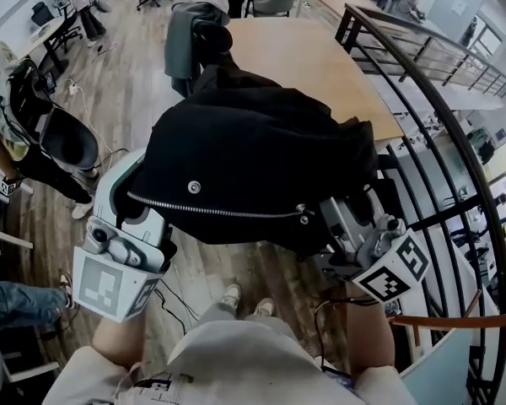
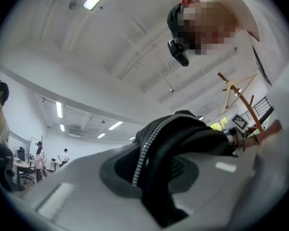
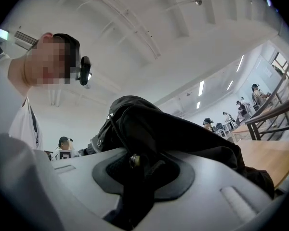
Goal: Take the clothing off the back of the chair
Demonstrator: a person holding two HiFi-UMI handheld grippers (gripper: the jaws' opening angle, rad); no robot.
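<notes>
Chair (image 1: 212, 42) appears in head view only, beyond the black jacket (image 1: 253, 159).

Wooden table (image 1: 320, 66), black railing (image 1: 472, 146), plank floor (image 1: 135, 91)

Black jacket (image 1: 253, 167) filled the span between left tongs (image 1: 143, 201) and right tongs (image 1: 341, 213). Chair (image 1: 212, 40) and table (image 1: 320, 66) stood ahead. Railing (image 1: 438, 108) blocked right of right tongs. Open floor (image 1: 126, 91) ahead-left.

No readable words or numbers — only square patterns on the marker cubes (image 1: 110, 287) (image 1: 395, 268) flanking the jacket (image 1: 253, 167).
</notes>
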